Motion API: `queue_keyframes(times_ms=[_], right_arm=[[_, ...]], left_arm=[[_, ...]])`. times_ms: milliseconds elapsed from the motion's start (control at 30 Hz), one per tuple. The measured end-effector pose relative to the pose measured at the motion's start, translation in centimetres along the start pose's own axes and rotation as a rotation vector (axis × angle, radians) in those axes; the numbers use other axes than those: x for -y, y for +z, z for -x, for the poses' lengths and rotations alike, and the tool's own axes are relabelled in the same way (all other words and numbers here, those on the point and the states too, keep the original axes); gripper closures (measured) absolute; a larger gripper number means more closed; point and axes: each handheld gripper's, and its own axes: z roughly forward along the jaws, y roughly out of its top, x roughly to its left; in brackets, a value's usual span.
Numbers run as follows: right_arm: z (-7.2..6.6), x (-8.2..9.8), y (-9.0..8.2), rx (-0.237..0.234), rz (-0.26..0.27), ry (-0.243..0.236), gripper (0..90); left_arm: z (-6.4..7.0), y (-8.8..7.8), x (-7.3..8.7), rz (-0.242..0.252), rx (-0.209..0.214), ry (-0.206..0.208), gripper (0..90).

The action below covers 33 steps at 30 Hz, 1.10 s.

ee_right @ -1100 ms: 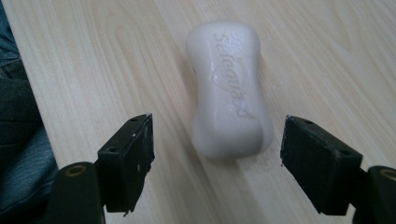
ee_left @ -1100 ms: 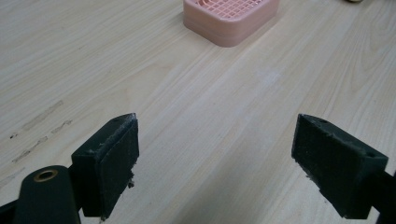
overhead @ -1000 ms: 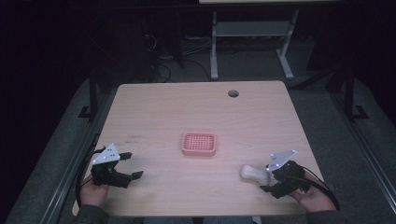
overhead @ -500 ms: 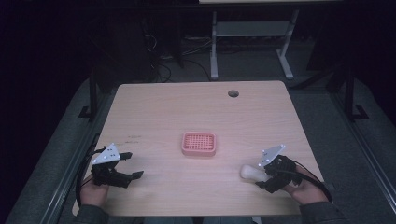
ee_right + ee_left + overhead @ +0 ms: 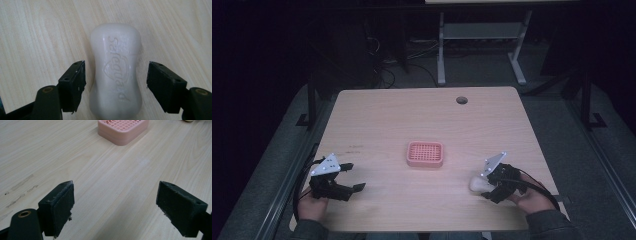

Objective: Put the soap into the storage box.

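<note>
The person's left hand (image 5: pixel 312 206) comes in at the near left corner, holding the left gripper (image 5: pixel 353 176) low and level, pointing toward the right and a little forward. Its jaws stand wide apart with nothing between them. The grey three-cornered plate sits on top, and a cable trails back toward the sleeve. At the near right, the right hand (image 5: pixel 532 199) grips the right gripper (image 5: pixel 478 186), which points leftward and tips downward. Its jaws are parted too, one on each side, neither pad (image 5: pixel 73 82) pressing on anything.
</note>
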Motion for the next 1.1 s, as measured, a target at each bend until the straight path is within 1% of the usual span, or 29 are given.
queue_keyframes(times_ms=[33,100,200,333,433,467,500,633,867,933,967,1100], right_arm=[[0.0,-0.1,0.1,-0.007,-0.006,0.000,33.1],[0.1,-0.3,0.3,-0.003,-0.017,-0.010,33.2],[0.2,-0.6,0.6,-0.012,-0.034,-0.015,36.3],[0.4,-0.7,0.9,-0.013,-0.053,-0.013,39.5],[0.5,-0.6,1.2,-0.018,-0.067,-0.005,40.0],[0.5,-0.5,1.2,-0.021,-0.065,-0.003,40.6],[0.6,-0.5,1.2,-0.036,-0.059,-0.001,43.6],[0.7,-0.5,1.2,-0.047,-0.064,0.008,45.0],[0.7,-0.5,1.3,-0.050,-0.060,0.016,47.2],[0.7,-0.5,1.3,-0.042,-0.062,0.005,47.6],[0.6,-0.6,1.3,-0.052,-0.062,0.005,47.8],[0.6,-0.6,1.2,-0.060,-0.060,0.003,48.2]], left_arm=[[0.0,0.0,0.0,-0.001,0.000,0.001,14.8],[0.0,0.0,0.0,0.000,0.000,0.001,14.8],[0.0,0.0,0.0,-0.001,0.000,0.001,14.8],[0.0,0.0,0.0,-0.001,0.000,0.001,14.8],[0.0,0.0,0.0,-0.001,0.001,0.001,14.8],[0.0,0.0,0.0,-0.001,0.001,0.001,14.8],[0.0,0.0,0.0,-0.001,0.001,0.002,14.8],[0.0,0.0,0.0,-0.001,0.002,0.002,14.8],[0.0,-0.1,0.0,0.005,0.001,-0.004,14.8],[0.0,-0.1,0.0,0.004,0.000,-0.003,14.8],[0.0,-0.1,0.0,0.005,0.001,-0.002,14.8],[0.0,-0.2,0.0,0.008,-0.001,-0.006,14.8]])
